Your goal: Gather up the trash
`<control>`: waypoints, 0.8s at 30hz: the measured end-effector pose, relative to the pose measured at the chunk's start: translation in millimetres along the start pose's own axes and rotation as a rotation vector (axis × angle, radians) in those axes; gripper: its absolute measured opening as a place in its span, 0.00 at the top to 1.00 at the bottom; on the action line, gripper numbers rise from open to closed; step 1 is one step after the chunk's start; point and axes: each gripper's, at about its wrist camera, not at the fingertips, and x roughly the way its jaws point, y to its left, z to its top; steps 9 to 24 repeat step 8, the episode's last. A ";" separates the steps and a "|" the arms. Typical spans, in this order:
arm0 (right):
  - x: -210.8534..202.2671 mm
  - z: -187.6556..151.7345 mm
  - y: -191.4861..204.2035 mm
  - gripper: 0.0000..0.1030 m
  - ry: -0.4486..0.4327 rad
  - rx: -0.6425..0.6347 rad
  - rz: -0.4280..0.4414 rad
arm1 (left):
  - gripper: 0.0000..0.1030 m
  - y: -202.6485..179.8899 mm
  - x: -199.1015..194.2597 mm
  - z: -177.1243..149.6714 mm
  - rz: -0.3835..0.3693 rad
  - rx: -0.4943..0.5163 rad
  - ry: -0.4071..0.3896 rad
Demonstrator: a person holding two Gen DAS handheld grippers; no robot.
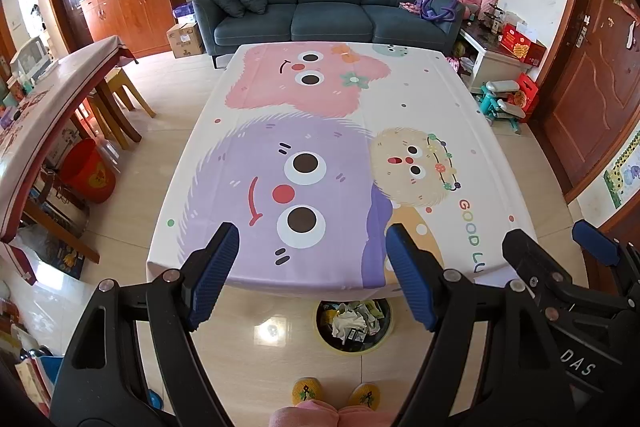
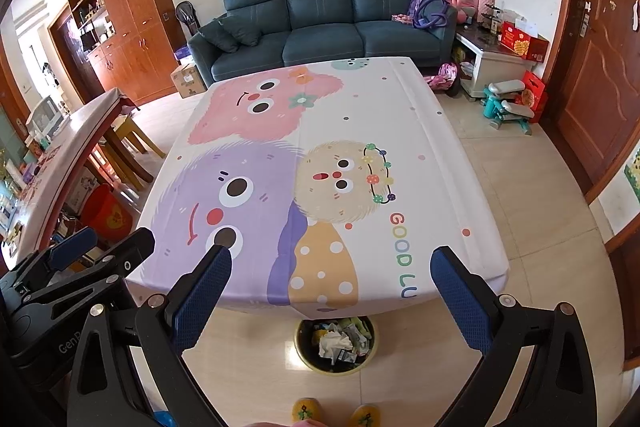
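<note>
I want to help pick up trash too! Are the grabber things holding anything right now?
No, nothing is held. The left gripper and the right gripper are both open and empty above the table. The trash sits in the bin on the floor.

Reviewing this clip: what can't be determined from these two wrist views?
- Trash bin: far rim hidden under the table edge in both views; depth of its contents unseen.
- Crumpled trash: too small to identify individual items.
- "GOOD LU..." lettering: cut off at the tablecloth's fold.
- Left gripper and right gripper: both open, empty; the holder's hands out of frame.
</note>
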 end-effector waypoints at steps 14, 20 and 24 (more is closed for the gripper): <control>-0.2 -0.2 0.8 0.02 0.002 0.003 -0.001 | 0.29 1.7 0.7 -0.1 0.004 0.001 0.005; -0.2 -0.2 0.8 0.02 0.002 0.003 -0.001 | 0.29 1.7 0.7 -0.1 0.004 0.001 0.005; -0.2 -0.2 0.8 0.02 0.002 0.003 -0.001 | 0.29 1.7 0.7 -0.1 0.004 0.001 0.005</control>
